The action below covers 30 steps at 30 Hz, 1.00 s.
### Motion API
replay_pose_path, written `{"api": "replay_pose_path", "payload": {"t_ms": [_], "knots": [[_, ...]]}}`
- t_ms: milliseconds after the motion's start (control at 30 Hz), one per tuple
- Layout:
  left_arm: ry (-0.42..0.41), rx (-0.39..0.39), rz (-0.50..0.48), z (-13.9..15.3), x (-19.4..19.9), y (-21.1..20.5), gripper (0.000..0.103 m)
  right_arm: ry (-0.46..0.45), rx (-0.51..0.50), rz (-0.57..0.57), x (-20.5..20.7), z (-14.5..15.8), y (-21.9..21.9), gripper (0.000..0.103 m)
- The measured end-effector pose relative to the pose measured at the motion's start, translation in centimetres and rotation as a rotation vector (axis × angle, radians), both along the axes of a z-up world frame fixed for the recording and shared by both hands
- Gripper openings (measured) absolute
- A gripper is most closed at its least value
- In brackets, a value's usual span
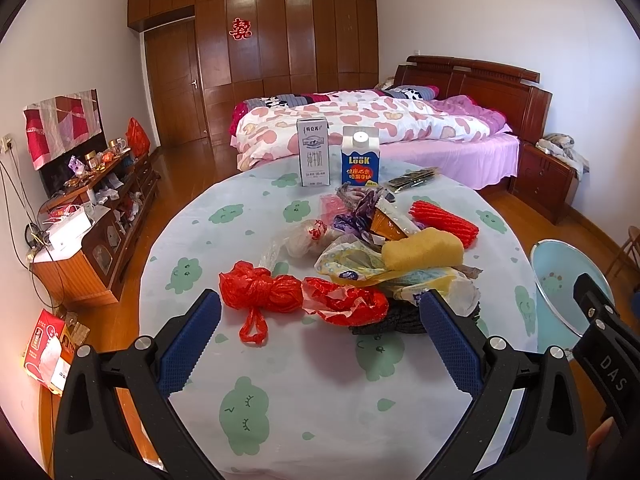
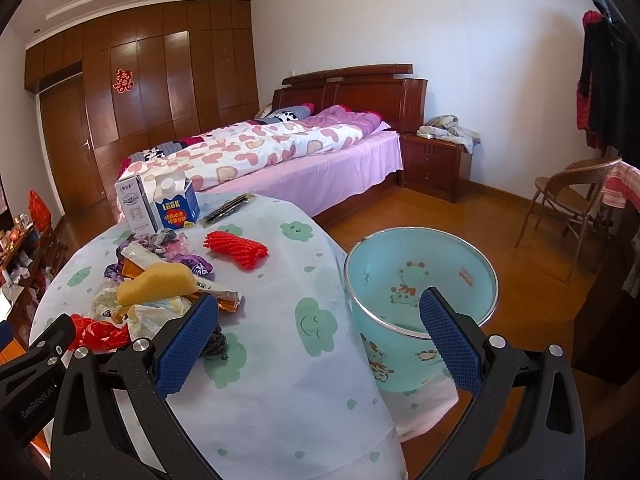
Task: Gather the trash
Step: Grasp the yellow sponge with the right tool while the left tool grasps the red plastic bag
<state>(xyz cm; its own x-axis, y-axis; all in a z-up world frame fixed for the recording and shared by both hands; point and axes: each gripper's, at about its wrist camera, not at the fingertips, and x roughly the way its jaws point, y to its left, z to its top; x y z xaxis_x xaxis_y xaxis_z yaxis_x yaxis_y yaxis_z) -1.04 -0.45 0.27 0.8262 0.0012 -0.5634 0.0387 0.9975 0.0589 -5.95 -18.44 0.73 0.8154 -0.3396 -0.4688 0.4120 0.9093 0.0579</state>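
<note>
- Both blue-padded fingers of the left gripper (image 1: 320, 332) stand wide apart with nothing between them, held low over the cloud-print tablecloth (image 1: 304, 400)
- Just ahead of its fingertips lie a knotted red bag (image 1: 260, 294) and a crumpled red wrapper (image 1: 346, 304), with a yellow sponge (image 1: 422, 250) on the pile of wrappers beyond
- Two cartons (image 1: 336, 158) stand upright at the far edge
- Right gripper (image 2: 318, 326) is also spread wide and empty; its right finger overlaps the blue bin (image 2: 420, 276) standing beside the table, its left finger sits near the trash pile
</note>
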Motion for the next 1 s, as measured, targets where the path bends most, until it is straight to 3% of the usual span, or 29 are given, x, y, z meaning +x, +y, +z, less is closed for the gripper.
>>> {"api": "replay_pose_path", "payload": {"t_ms": [200,433,600,733,867,1000], "knots": [[0.037,-0.018,0.008,-1.1,1.1,1.3,0.097,0.002,0.004,0.016,0.8,-0.2,-0.7,0.098],[0.089,-0.045,-0.013,-3.3,3.1,4.1,0.097,0.034,0.05,0.122,2.3,-1.7,-0.9,0.097],[0.107,-0.091,-0.005,-4.2,4.5,6.5,0.097,-0.002,0.044,0.224,3.1,-1.5,-0.4,0.076],[0.096,-0.152,-0.044,-4.0,5.0,7.3,0.095,-0.008,0.07,0.3,4.5,-1.2,0.3,0.071],[0.047,-0.088,-0.084,-3.2,5.4,6.9,0.095,-0.013,0.065,0.374,6.2,-0.5,1.3,0.067],[0.051,-0.117,-0.069,-2.8,6.8,8.2,0.095,0.025,0.162,0.456,9.1,-0.2,1.7,0.068]]}}
